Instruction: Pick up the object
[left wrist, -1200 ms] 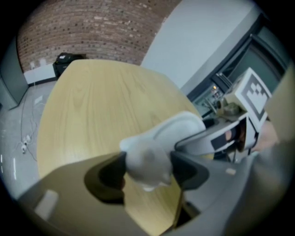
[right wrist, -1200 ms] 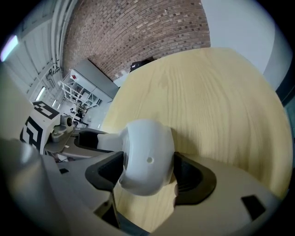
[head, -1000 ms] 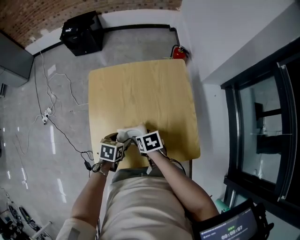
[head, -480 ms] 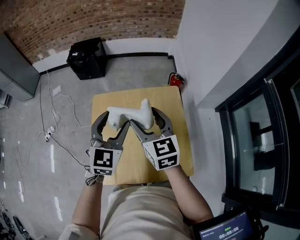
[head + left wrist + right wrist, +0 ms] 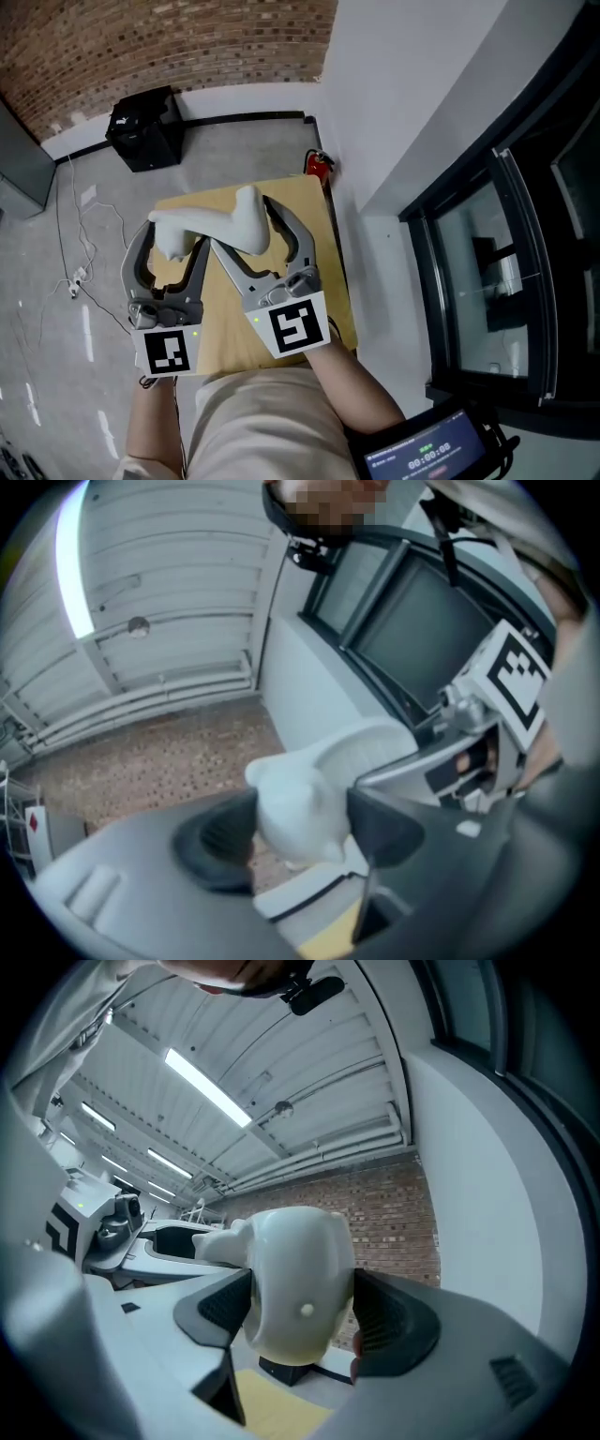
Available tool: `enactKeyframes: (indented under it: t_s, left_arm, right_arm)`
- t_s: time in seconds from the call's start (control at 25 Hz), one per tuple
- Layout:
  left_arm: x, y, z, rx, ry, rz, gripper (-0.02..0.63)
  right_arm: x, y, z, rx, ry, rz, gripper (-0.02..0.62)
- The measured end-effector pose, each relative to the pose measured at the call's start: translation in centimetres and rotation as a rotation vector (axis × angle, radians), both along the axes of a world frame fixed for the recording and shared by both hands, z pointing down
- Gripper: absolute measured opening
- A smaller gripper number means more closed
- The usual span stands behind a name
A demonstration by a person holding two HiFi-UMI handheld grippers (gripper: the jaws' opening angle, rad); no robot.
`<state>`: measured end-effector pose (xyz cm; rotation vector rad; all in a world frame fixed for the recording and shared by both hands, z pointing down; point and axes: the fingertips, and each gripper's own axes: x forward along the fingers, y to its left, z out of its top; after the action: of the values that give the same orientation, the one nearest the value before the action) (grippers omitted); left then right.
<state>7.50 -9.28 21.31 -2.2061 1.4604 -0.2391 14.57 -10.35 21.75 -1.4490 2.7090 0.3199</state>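
**Fingers [image 5: 220, 836] of both grippers clamped on one white moulded object [image 5: 202, 223], carried above the table**

Left gripper [image 5: 174, 246]: pads narrowed onto the slimmer, lobed end of the object, pressing both flanks.

Right gripper [image 5: 248, 230]: dark ribbed pads [image 5: 394, 1321] closed on the bulbous end, against its smooth rounded sides.

Position: the object spans the two grips, with the left gripper at its 9 o'clock end and the right gripper at its 3 o'clock end. It hangs over the wooden table [image 5: 221, 305], apart from it, toward 10 o'clock in the head view. A grey floor [image 5: 66, 216] strewn with cables lies at 9 o'clock of the table.

Risks, as judged:
- The glossy curved surface may slide out of the right pads if the squeeze slackens.
- Hands drifting apart, or twisting against each other, may lever one end free.
- A drop from here may land past the table edge, on the floor.
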Motion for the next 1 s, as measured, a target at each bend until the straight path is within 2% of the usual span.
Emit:
enactKeyframes:
  t_s: [0.12,0.56,1.0]
  left_arm:
    - [0.6,0.0,-0.2,0.004,0.034,-0.004,0.295]
    - [1.3,0.3,-1.9,0.032,0.010,0.001,0.293]
    - [2.9,0.7,-2.6,0.048,-0.015,0.025,0.290]
  right_arm:
    - [0.5,0.0,-0.2,0.005,-0.022,-0.002,0.336]
    - [1.2,0.3,-1.7,0.045,-0.047,-0.001,0.336]
    - [2.8,0.9,-2.1,0.045,-0.076,0.028,0.336]
